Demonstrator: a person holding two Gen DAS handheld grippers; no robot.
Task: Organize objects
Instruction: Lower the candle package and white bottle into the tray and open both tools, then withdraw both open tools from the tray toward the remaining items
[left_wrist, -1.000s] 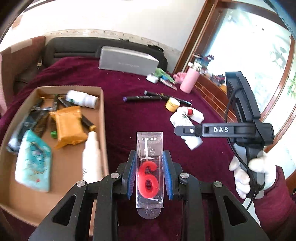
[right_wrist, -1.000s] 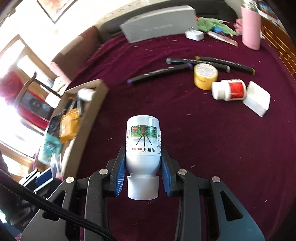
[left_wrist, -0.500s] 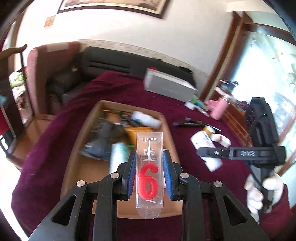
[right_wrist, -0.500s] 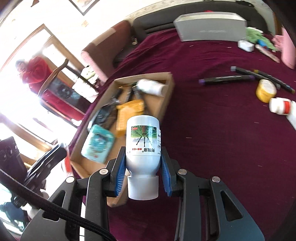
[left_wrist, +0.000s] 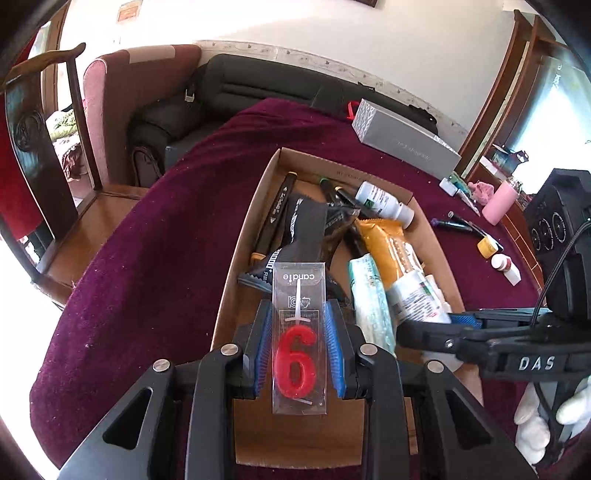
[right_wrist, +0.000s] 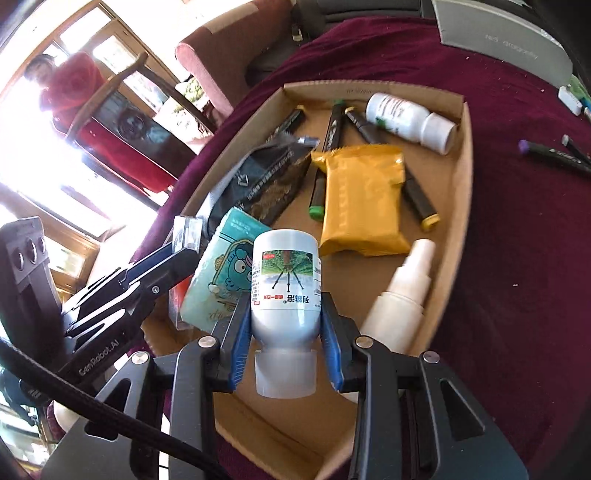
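Left wrist view: my left gripper (left_wrist: 299, 347) clamps the candle pack (left_wrist: 299, 339) over the cardboard box (left_wrist: 240, 236); long axis runs along my fingers, header end forward.
Right wrist view: my right gripper (right_wrist: 282, 341) clamps the white bottle (right_wrist: 284, 288) above the box; cap toward me, base pointing forward.

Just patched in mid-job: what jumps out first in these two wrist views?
The red 6 candle pack, clamped upright in the left gripper, hangs over the near end of the cardboard tray. The right gripper holds a white bottle, cap toward the camera, over the same tray. Inside, a yellow packet lies among markers.
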